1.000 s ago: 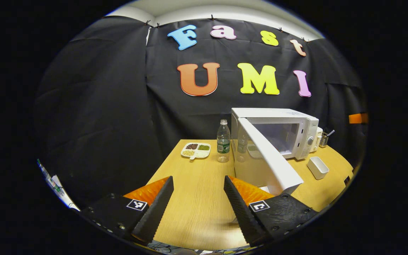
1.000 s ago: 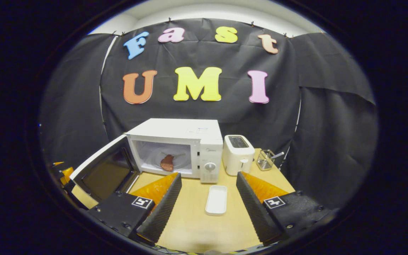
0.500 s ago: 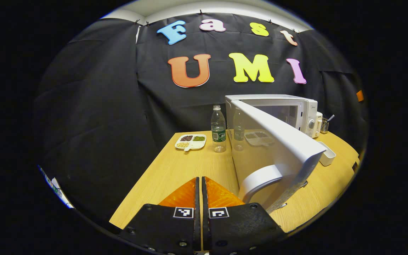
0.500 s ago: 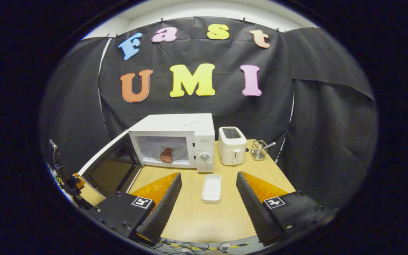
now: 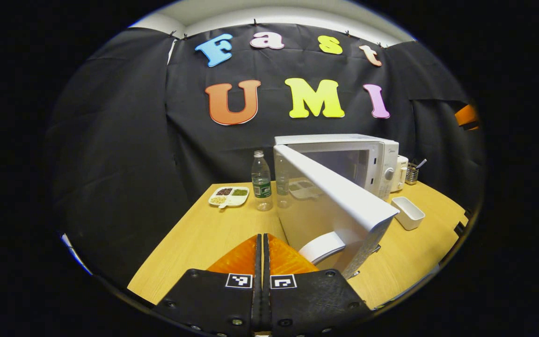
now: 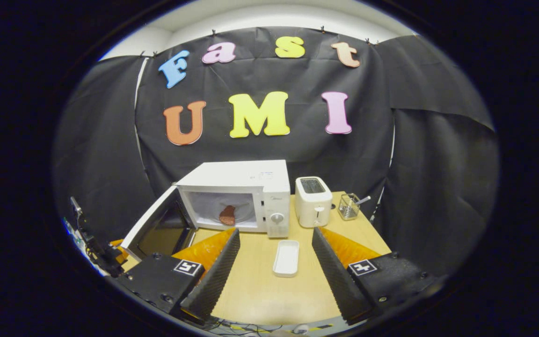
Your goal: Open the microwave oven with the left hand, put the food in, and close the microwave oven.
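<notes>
One microwave [image 6: 246, 196], door ajar – one food piece [image 6: 227, 216] inside; left claw [image 5: 261, 243] closed, empty – right claw [image 6: 274, 243] wide.

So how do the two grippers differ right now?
The left gripper has its fingers pressed together with nothing between them, while the right gripper has its fingers spread wide apart. The left one sits beside the microwave door, near its handle; the right one faces the microwave from farther back, over the white dish. Both hold nothing and share black bodies with orange finger backs.
</notes>
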A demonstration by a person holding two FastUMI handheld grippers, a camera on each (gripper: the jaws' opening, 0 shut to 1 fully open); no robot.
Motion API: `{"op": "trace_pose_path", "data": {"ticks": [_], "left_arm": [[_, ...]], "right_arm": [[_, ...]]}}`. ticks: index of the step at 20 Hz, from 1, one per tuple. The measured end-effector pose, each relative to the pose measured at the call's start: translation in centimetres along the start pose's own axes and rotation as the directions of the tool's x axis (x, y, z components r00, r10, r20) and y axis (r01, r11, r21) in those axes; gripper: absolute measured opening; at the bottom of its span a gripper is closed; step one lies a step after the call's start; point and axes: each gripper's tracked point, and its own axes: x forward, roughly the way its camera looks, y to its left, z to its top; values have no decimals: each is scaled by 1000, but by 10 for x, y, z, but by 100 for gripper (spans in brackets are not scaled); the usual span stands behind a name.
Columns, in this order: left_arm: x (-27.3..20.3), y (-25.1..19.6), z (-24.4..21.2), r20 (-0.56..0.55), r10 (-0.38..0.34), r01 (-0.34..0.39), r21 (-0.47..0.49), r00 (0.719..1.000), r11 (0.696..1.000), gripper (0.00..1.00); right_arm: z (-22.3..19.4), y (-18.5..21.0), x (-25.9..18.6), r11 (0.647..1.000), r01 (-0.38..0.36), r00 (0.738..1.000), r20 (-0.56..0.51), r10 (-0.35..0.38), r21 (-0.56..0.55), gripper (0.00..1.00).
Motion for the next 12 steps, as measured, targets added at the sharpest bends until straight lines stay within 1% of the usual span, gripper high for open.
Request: {"op": "trace_pose_path", "data": {"ticks": [5,12], "left_arm": [[5,-56,8,16,-73,73,-8,997,997,0],[28,-133,21,31,-176,175,13,984,984,0]], "right_arm": [[5,-21,-3,1000,6,1000,5,-6,12,99],[4,-71,-6,998,56,998,1,-56,33,99]]}}
